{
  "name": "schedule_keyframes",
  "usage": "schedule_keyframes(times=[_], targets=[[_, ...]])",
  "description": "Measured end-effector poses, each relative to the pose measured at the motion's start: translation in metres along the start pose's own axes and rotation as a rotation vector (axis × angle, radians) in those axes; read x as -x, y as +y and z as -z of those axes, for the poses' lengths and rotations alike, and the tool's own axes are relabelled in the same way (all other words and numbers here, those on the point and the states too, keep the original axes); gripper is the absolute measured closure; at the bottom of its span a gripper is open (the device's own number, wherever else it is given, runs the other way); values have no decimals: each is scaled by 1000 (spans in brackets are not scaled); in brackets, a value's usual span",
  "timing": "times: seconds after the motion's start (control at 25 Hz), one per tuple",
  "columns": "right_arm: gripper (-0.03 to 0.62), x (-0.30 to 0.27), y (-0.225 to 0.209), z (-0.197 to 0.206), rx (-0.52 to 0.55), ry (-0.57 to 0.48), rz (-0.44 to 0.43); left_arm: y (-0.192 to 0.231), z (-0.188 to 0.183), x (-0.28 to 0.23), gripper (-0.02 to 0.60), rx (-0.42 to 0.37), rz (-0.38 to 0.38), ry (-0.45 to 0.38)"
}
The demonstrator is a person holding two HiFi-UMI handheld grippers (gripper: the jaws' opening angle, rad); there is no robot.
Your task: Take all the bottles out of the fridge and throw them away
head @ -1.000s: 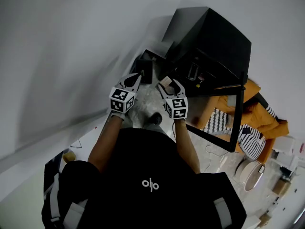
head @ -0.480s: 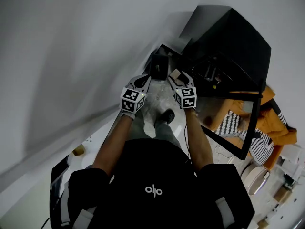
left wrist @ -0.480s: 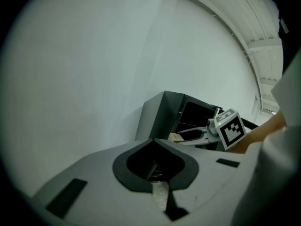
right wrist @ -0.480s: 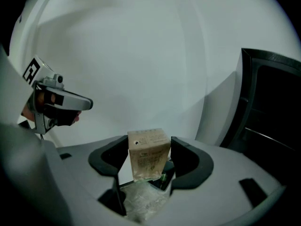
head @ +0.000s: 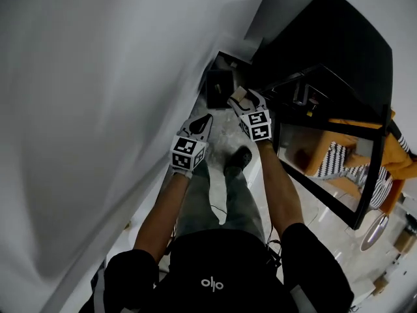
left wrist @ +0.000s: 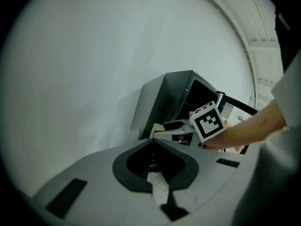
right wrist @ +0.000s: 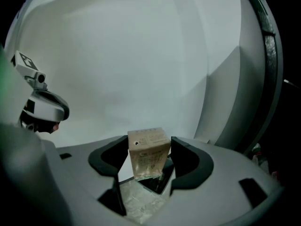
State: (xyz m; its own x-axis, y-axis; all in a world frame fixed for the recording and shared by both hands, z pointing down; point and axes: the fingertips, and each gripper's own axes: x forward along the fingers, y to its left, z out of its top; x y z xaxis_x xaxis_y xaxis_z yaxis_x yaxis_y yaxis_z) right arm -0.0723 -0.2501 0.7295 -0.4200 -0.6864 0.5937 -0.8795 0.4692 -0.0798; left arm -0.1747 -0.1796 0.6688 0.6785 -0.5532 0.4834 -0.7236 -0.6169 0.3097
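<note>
In the head view, my left gripper (head: 206,120), left of centre, is clenched on nothing. Just right of it, my right gripper (head: 237,98) grasps a small beige carton (right wrist: 148,152). The black fridge (head: 339,51) stands upper right, its glass door (head: 329,158) open.

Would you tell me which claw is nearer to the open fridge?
Right. The right claw, gripping a carton, is beside the fridge; the left claw is farther, toward the wall.

I see a pale tan carton (right wrist: 148,154) with fine dark print. My left gripper (left wrist: 153,142) and right gripper (right wrist: 149,142) are grey, pads (right wrist: 190,161) black, the 2 cubes (head: 257,124) patterned with black-and-white squares. Fridge (head: 339,44) black; far-right cloth (head: 399,154) orange.
</note>
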Motion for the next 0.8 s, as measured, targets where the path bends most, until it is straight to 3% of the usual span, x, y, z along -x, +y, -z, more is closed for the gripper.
schedule_keyframes(times=[0.28,0.8], targets=[[302,-49,-8,23,-14,20,-2,23,26,-18,581,20,-7,39],[301,-103,9,43,0,62,-52,45,25,-46,581,47,-27,26]])
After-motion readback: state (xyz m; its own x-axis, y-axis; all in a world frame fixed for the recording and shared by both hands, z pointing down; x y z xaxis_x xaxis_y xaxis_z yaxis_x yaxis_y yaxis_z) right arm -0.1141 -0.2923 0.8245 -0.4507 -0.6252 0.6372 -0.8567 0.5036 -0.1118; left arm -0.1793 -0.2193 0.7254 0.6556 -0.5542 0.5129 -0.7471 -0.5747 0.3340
